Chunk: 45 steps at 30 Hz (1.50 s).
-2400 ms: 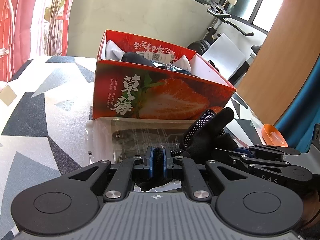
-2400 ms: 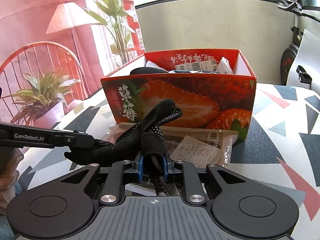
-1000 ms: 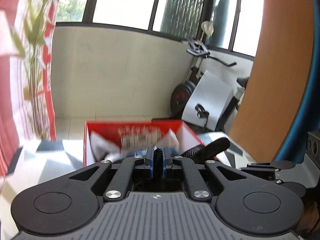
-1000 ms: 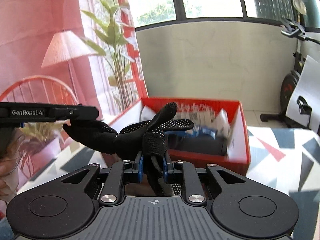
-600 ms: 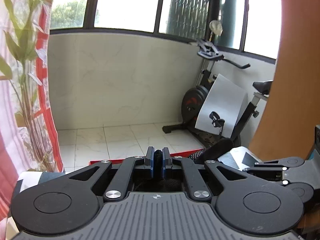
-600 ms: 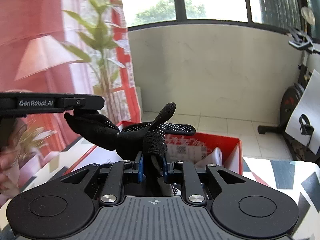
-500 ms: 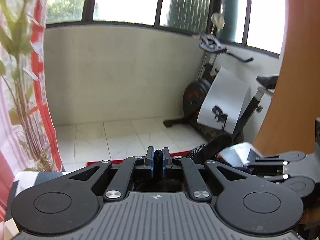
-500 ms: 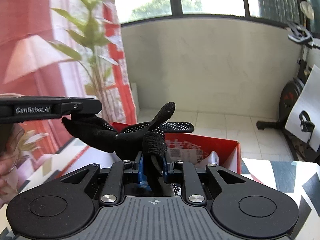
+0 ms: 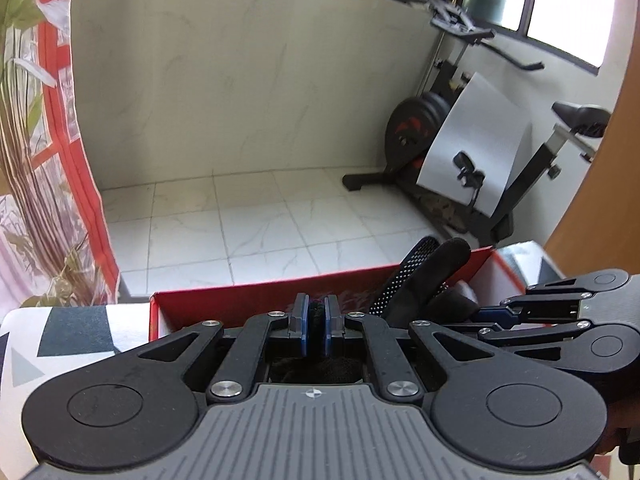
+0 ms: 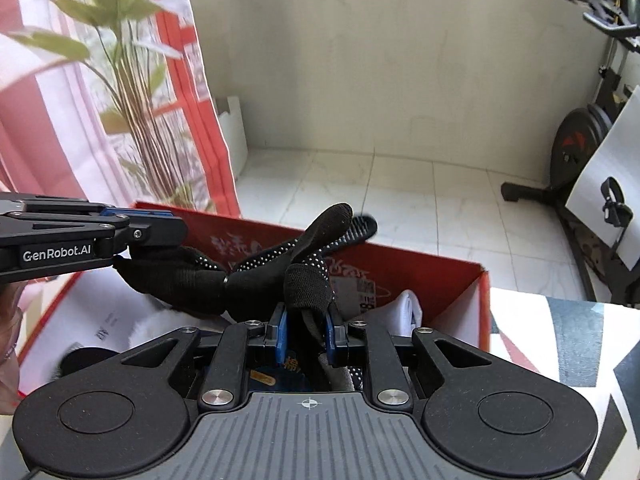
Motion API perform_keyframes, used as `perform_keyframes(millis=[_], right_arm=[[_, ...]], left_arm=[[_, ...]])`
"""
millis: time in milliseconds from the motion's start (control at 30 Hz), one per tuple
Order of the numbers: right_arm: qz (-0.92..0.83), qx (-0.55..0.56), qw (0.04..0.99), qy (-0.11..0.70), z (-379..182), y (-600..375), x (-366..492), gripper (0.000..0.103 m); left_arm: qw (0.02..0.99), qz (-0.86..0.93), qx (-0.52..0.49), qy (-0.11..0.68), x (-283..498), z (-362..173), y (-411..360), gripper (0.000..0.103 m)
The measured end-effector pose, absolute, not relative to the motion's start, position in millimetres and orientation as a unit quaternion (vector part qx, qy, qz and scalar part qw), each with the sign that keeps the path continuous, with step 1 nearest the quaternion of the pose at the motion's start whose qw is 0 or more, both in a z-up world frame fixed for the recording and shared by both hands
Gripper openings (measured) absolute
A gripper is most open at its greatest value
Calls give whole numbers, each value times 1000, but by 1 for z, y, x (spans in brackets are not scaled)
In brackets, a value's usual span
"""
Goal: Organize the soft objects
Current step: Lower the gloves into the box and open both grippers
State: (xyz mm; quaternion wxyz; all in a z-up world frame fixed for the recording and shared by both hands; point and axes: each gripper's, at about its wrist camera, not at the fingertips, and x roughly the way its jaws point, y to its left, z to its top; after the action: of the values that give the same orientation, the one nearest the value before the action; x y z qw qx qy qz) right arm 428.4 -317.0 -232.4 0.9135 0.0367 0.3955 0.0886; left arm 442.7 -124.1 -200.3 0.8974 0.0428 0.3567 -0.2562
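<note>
Left claw is coming in from 9 o'clock, clamped tight on 1 end of the black glove; right claw is pinching its cuff at 6 o'clock, glove hanging over the open red box.

Bright daylight from the windows, slight motion blur, strong fisheye bending at edges.

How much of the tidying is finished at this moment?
Done: white and dark soft items already lie in the red box. In hand: the left gripper and right gripper both pinch one black dotted glove above the box. Left: release the glove inside.
</note>
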Motion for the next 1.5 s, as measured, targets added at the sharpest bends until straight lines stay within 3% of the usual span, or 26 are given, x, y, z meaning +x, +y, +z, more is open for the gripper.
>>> perform_keyframes(millis=[267,633,667,767,900,967,1033,1100,1133,1167,1233,1300,1500], right_arm=[[63,19,907,415,-241,-310,441,32],[27,27,907,419,-236,-330,431,33],[27,29,908,417,-234,-332,429,33],[29,34,911,411,-228,-338,420,33],[33,40,916,397,-219,-342,407,34],[41,49,921,384,-213,-344,397,40],[55,53,928,363,-208,-346,384,58],[56,42,934,351,-203,-346,373,66],[55,37,935,348,-200,-347,368,69],[53,35,936,347,-197,-347,364,72],[47,41,939,338,-189,-350,355,92],[45,51,943,325,-182,-352,344,102],[40,68,950,302,-166,-358,312,103]], left_arm=[[887,-237,60,391,458,-215,-120,9],[889,-205,102,396,461,-215,-124,10],[892,-205,97,391,459,-213,-123,13],[898,-208,107,374,451,-205,-122,40],[902,-220,111,355,437,-190,-120,43],[906,-222,104,345,427,-181,-115,49],[911,-229,93,331,416,-173,-111,66],[914,-237,78,320,404,-167,-106,93],[917,-234,75,315,397,-164,-104,98],[920,-229,76,310,392,-161,-105,101],[924,-223,78,301,381,-155,-103,103],[928,-218,78,292,370,-148,-100,103],[934,-210,76,279,338,-131,-90,103]])
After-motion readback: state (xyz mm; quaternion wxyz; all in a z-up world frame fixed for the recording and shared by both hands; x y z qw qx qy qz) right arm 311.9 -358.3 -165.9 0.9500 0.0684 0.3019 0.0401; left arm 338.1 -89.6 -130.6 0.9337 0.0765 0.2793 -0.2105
